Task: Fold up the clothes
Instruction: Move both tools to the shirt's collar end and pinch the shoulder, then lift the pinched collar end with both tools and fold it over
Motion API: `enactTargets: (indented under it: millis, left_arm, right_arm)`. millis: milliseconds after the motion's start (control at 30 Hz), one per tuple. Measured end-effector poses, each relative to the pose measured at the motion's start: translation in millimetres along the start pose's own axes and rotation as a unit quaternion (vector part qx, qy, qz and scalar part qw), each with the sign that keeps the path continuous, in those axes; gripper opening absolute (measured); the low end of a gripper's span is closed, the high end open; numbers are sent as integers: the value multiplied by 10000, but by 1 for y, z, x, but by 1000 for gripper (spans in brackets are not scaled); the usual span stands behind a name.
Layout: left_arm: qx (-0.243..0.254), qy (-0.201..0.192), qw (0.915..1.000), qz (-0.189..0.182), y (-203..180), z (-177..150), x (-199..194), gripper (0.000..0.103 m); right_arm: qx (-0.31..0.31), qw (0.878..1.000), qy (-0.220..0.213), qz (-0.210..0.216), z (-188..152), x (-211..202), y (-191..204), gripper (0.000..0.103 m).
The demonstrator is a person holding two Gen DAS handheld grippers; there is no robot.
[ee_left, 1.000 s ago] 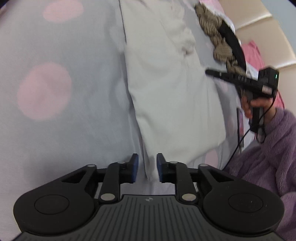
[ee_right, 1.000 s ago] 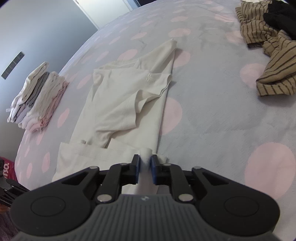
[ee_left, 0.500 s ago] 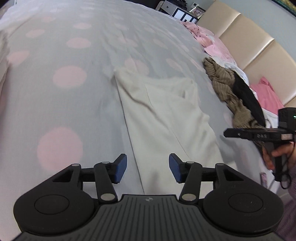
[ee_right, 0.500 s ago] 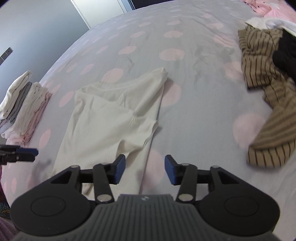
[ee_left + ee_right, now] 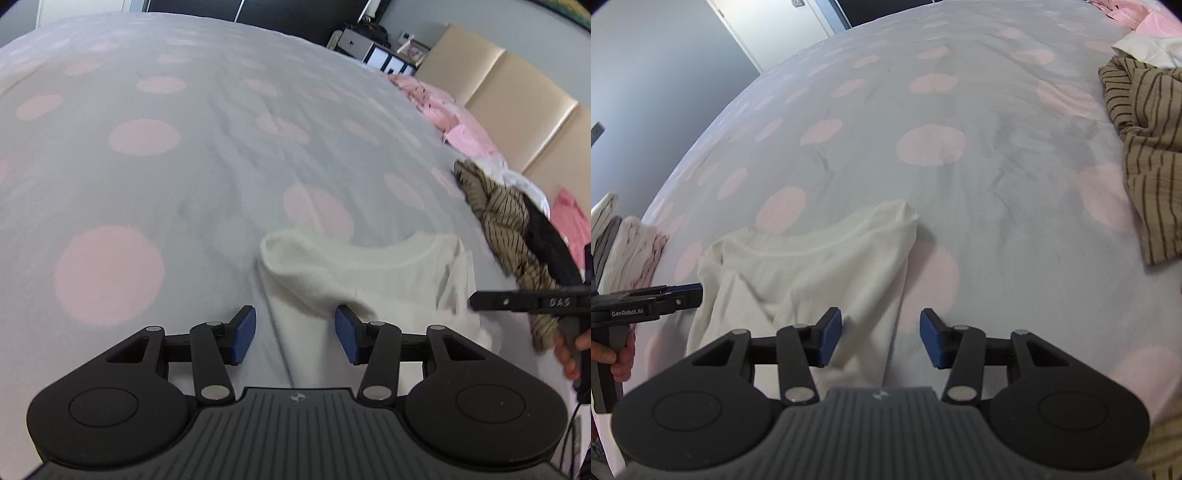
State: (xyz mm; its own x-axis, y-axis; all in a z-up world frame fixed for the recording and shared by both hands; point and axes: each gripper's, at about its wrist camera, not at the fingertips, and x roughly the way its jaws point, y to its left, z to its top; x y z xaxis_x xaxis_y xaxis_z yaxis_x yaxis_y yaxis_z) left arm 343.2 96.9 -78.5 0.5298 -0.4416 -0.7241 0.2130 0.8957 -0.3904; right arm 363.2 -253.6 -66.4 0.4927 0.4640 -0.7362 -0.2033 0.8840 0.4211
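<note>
A cream white garment (image 5: 369,280) (image 5: 812,273) lies flat on the grey bedspread with pink dots (image 5: 184,177) (image 5: 979,206), folded into a long strip. My left gripper (image 5: 295,334) is open over the garment's left edge, holding nothing. My right gripper (image 5: 881,338) is open over the garment's right edge, also holding nothing. Each gripper shows in the other's view: the right gripper (image 5: 517,301) at the garment's far side, the left gripper (image 5: 665,295) by its left edge, each held by a hand.
A brown striped garment (image 5: 506,221) (image 5: 1145,147) with a black one (image 5: 550,243) lies in a heap to the right. Pink clothes (image 5: 461,125) sit near the beige headboard (image 5: 517,99). A stack of folded clothes (image 5: 624,251) stands at the bed's left edge.
Both grippers were pinched on the cream garment's near end, then let go and opened. Both views have since swung up along the garment toward its far end.
</note>
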Motion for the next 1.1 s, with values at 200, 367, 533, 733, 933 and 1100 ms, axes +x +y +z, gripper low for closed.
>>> enactTargets:
  millis: [200, 367, 533, 733, 933, 1100]
  left_arm:
    - [-183, -221, 9993, -240, 12, 13, 18, 45]
    - [-160, -303, 9990, -279, 14, 17, 21, 29]
    - [-278, -390, 9977, -474, 13, 21, 9, 7]
    - [-109, -638, 9947, -798, -5, 32, -28, 3]
    - [222, -910, 9903, -1021, -29, 31, -87, 3]
    - [454, -1125, 9864, -1109, -44, 15, -144, 3]
  right_arm:
    - [252, 9993, -196, 172, 19, 22, -11, 51]
    - [353, 9983, -376, 280, 27, 33, -16, 51]
    - [333, 9975, -535, 329, 28, 31, -12, 11]
    - [35, 9951, -802, 578, 36, -6, 10, 8]
    - [-240, 9891, -1156, 885, 30, -70, 31, 8]
    - [-480, 9816, -1478, 1106, 9, -127, 50, 8]
